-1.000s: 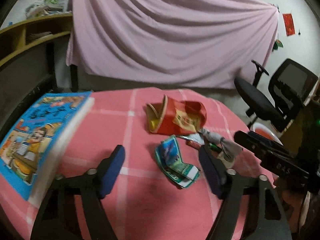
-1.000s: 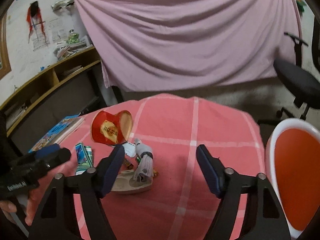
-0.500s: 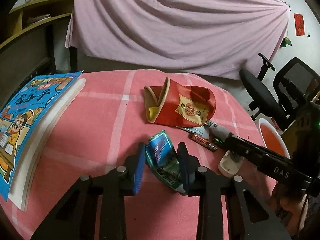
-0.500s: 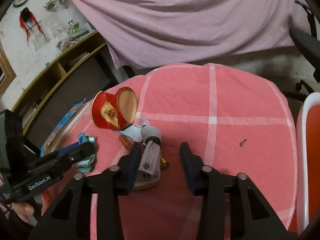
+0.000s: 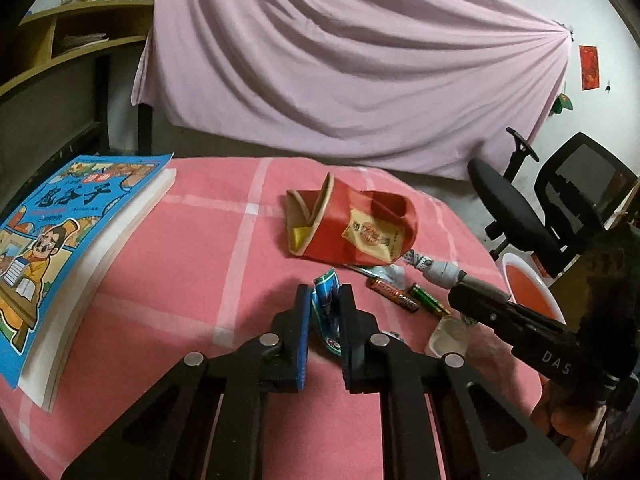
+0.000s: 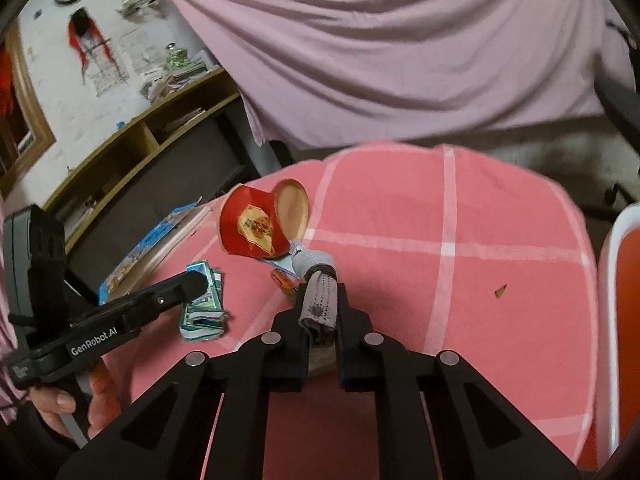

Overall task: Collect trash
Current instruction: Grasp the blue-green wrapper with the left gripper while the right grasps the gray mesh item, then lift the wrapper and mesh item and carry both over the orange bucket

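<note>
My left gripper (image 5: 325, 294) is shut on a folded blue-green wrapper (image 5: 326, 304) on the pink checked tablecloth (image 5: 192, 264); the wrapper also shows in the right wrist view (image 6: 204, 304). My right gripper (image 6: 321, 294) is shut on a grey rolled sock (image 6: 320, 300) that lies over a pale shallow dish (image 5: 448, 334). A crushed red paper cup (image 5: 352, 226) lies just beyond, also in the right wrist view (image 6: 260, 228). Two batteries (image 5: 408, 298) lie between the cup and the sock.
A blue picture book (image 5: 60, 240) lies at the table's left edge. A white bin with an orange liner (image 6: 624, 320) stands by the table's right side. A black office chair (image 5: 532, 208) is behind it. A small scrap (image 6: 500, 290) lies on the cloth.
Both grippers have moved forward and closed: the left onto the blue-green wrapper, the right onto the grey sock. Both were wide open a second ago.
</note>
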`<act>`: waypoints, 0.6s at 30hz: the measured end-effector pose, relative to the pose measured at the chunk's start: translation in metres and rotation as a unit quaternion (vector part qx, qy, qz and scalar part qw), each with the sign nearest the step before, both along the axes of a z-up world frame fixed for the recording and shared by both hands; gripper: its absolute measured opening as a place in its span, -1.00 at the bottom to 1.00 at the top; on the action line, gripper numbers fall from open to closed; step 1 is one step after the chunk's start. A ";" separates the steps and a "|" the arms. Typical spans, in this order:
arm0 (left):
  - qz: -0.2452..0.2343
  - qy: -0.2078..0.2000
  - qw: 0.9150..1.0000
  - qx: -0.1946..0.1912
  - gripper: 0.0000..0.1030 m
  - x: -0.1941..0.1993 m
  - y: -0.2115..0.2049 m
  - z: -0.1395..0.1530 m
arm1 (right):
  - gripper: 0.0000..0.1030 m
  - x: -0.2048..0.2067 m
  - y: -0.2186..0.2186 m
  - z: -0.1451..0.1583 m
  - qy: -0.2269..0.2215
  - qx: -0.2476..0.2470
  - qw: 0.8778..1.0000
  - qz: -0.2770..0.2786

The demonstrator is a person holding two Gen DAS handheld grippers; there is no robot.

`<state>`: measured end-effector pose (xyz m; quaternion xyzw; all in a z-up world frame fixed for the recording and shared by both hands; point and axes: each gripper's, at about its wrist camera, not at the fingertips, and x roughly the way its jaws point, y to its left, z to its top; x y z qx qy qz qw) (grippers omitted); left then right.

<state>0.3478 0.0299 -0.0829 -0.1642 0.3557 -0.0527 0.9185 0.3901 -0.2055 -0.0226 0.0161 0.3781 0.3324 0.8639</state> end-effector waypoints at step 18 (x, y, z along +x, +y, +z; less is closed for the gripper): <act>0.030 -0.188 0.979 0.067 -0.96 -0.064 -0.016 0.035 | -0.84 -0.065 0.002 0.035 -0.219 0.014 0.976 0.002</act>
